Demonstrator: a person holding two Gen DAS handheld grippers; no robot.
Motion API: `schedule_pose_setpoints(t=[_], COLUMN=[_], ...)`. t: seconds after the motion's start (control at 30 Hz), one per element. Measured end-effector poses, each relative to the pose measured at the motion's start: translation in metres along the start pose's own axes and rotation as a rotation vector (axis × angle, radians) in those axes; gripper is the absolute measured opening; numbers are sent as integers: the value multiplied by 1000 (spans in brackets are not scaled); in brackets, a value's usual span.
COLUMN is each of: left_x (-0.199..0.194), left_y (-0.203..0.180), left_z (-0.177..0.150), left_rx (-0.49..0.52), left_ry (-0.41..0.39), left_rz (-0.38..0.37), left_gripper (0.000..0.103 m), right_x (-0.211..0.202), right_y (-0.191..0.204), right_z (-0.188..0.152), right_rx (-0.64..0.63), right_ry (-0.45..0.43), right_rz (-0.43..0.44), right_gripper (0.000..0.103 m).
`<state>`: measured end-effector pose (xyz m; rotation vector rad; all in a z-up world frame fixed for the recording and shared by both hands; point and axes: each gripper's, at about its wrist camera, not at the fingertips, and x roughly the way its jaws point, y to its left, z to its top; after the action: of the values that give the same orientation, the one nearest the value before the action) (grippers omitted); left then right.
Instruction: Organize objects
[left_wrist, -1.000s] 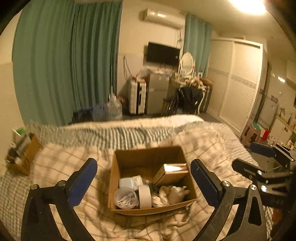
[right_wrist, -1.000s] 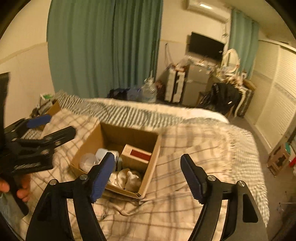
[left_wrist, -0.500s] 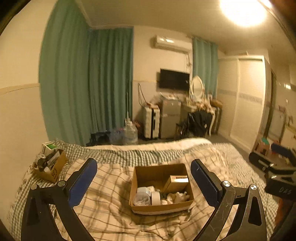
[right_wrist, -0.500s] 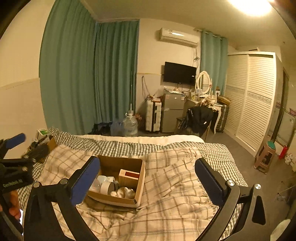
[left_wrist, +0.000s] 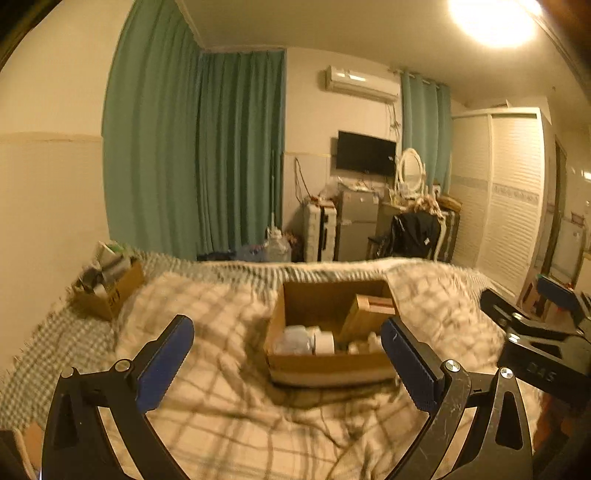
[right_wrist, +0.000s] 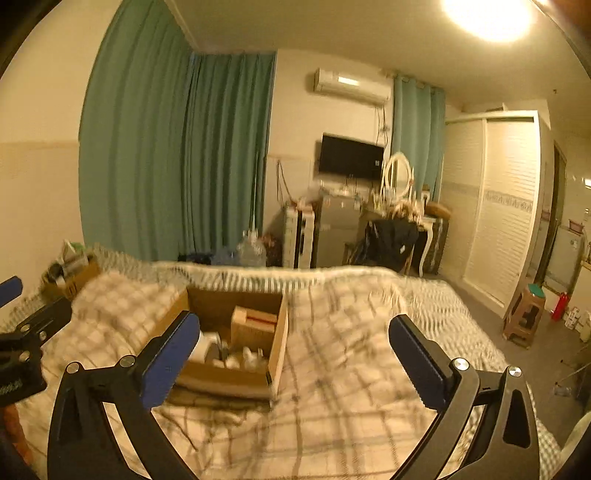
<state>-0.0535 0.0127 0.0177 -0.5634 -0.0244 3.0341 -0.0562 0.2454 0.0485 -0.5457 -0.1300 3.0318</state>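
Bed (left_wrist: 66, 339): rumpled plaid blanket (left_wrist: 221, 406) spread across it.
Middle: open cardboard box (left_wrist: 325, 365) sits on the blanket.
Far left edge: a second box (left_wrist: 110, 295), stuffed full.

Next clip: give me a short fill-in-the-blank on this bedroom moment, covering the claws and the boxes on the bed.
1. Both the left claw and the right claw are ____ and hold nothing.
2. The open cardboard box sits on a ____ blanket.
3. A smaller cardboard box sits near the bed's ____ edge, by the wall.
4. The curtains are ____.

Missing words: open; plaid; left; green
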Motion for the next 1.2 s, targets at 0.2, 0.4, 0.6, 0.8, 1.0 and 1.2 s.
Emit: schedule_pose_setpoints(t=[0.2, 0.4, 0.6, 0.8, 1.0, 1.2], left_x=[10, 12, 13, 13, 15, 15], left_y=[-8, -4, -4, -3, -2, -2], left_z=[-18, -20, -22, -23, -25, -26], left_rx=[49, 29, 19, 11, 5, 4], left_ry=[23, 41, 54, 62, 71, 72], left_rz=[27, 16, 11, 11, 11, 10], left_gripper=[103, 103, 103, 103, 103, 103], right_x=[20, 20, 21, 21, 21, 21], right_y=[11, 9, 9, 9, 9, 13], right_z=[-26, -28, -28, -28, -28, -28], right_rx=[-35, -22, -23, -23, -25, -28], right_ry=[49, 50, 59, 61, 64, 69], right_rz=[29, 30, 18, 18, 19, 20], right_gripper=[103, 103, 103, 103, 103, 103])
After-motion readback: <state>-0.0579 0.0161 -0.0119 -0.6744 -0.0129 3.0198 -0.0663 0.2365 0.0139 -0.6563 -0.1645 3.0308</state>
